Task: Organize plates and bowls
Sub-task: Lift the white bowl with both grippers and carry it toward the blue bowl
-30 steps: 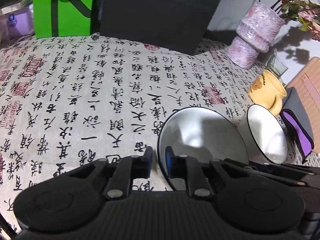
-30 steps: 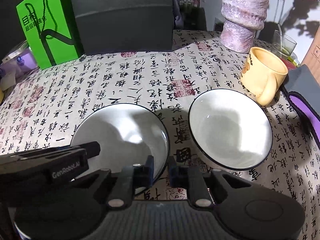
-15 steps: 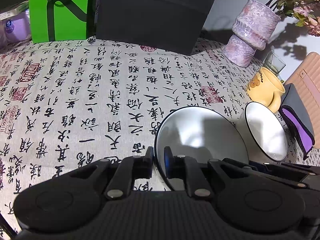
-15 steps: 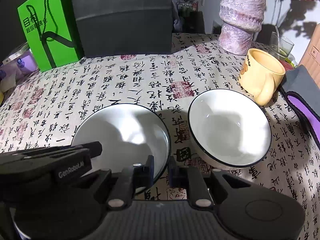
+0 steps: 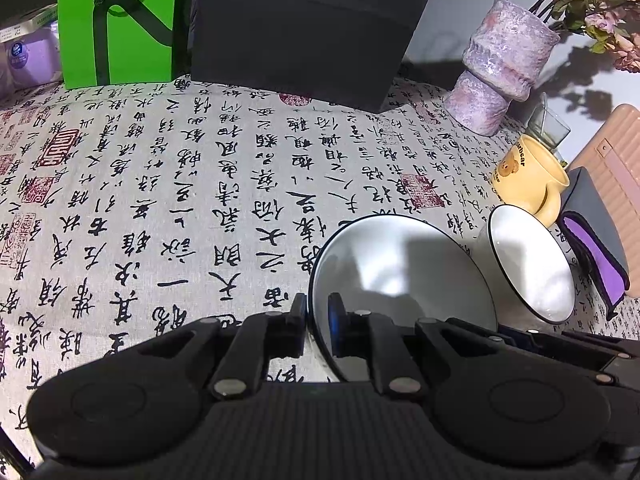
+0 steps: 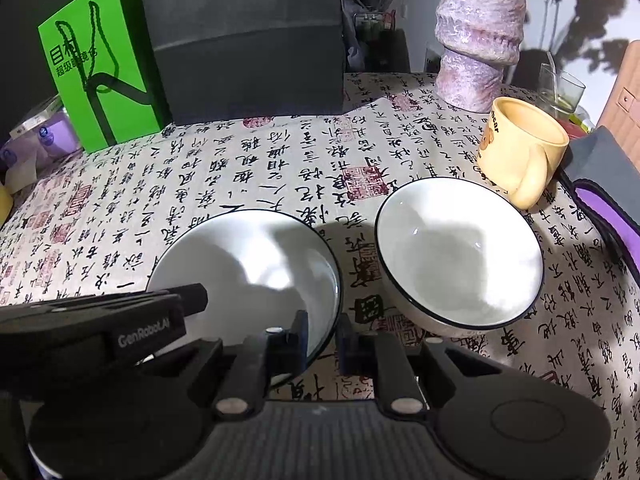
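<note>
Nothing moved | left tongs (image 5: 317,312) pinching plate (image 5: 400,264) rim | right tongs (image 6: 323,334) pinching same rim

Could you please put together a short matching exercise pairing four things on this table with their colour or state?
Things:
1. plate
2. bowl
3. mug
4. paper bag

Descriptions:
A. bright green, standing at the back
B. rim pinched by both grippers
C. yellow, with a bear picture
D. white with a dark rim, free of both grippers

Pairs: 1-B, 2-D, 3-C, 4-A. The left gripper and the right gripper each clamp the plate's near rim.
</note>
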Demonstrator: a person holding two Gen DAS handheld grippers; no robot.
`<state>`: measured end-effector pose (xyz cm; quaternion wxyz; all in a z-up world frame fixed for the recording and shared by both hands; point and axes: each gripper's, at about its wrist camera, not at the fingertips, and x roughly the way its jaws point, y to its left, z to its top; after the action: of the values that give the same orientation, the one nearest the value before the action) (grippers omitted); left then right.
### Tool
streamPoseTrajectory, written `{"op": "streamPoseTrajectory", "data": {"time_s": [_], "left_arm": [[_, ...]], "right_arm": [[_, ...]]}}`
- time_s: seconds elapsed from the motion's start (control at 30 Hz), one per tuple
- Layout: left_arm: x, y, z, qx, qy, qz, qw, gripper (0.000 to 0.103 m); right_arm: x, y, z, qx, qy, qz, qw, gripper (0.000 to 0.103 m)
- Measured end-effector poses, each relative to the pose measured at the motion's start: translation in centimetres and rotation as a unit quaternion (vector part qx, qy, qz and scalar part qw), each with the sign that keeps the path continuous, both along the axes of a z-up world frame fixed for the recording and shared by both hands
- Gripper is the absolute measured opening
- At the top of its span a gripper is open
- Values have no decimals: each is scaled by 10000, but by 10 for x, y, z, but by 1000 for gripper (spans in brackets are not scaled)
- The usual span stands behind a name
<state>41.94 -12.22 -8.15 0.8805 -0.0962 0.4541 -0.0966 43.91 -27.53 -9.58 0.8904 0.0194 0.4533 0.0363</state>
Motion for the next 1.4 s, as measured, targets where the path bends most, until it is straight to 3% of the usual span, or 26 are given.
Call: {"op": "streamPoseTrajectory", "data": {"time_s": [0.3, 1.4], "left_arm": [[-1, 1, 1, -2, -245, 13, 9997, 13], [-9, 0, 9, 43, -398, 80, 9992, 7]], "right_arm": [[0, 2, -1, -24, -97, -42, 9999, 14], [-8, -7, 4, 241, -279, -150, 9992, 12]]}}
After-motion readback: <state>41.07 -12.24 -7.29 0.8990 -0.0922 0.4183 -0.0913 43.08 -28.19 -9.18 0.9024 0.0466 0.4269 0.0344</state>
